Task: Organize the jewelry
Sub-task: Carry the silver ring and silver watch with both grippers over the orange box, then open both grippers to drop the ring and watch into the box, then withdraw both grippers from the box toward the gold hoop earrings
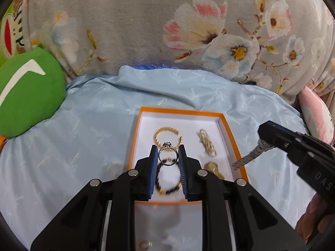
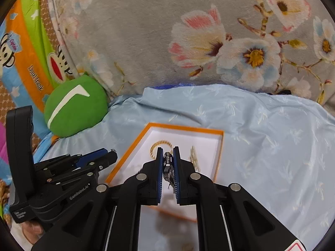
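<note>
An orange-rimmed white tray [image 1: 135, 138] lies on light blue cloth. It holds a gold bangle [image 1: 165, 130], a gold chain [image 1: 206, 141], a dark beaded bracelet [image 1: 167, 190] and another gold piece [image 1: 214, 168]. My left gripper [image 1: 168, 153] is shut on a silver ring with a stone [image 1: 167, 153], held above the tray. My right gripper [image 2: 168, 163] is shut on a silver watch [image 2: 168, 168] above the tray [image 2: 123, 156]; in the left wrist view the right gripper [image 1: 264, 141] sits at the tray's right edge with the watch band [image 1: 248, 156] hanging down.
A green plush cushion [image 1: 29, 92] lies at the left on the blue cloth [image 1: 83, 138]. A grey floral blanket [image 1: 167, 25] rises behind the tray. A pink cushion [image 1: 318, 115] sits at the far right. The left gripper's body [image 2: 62, 177] is left of the tray.
</note>
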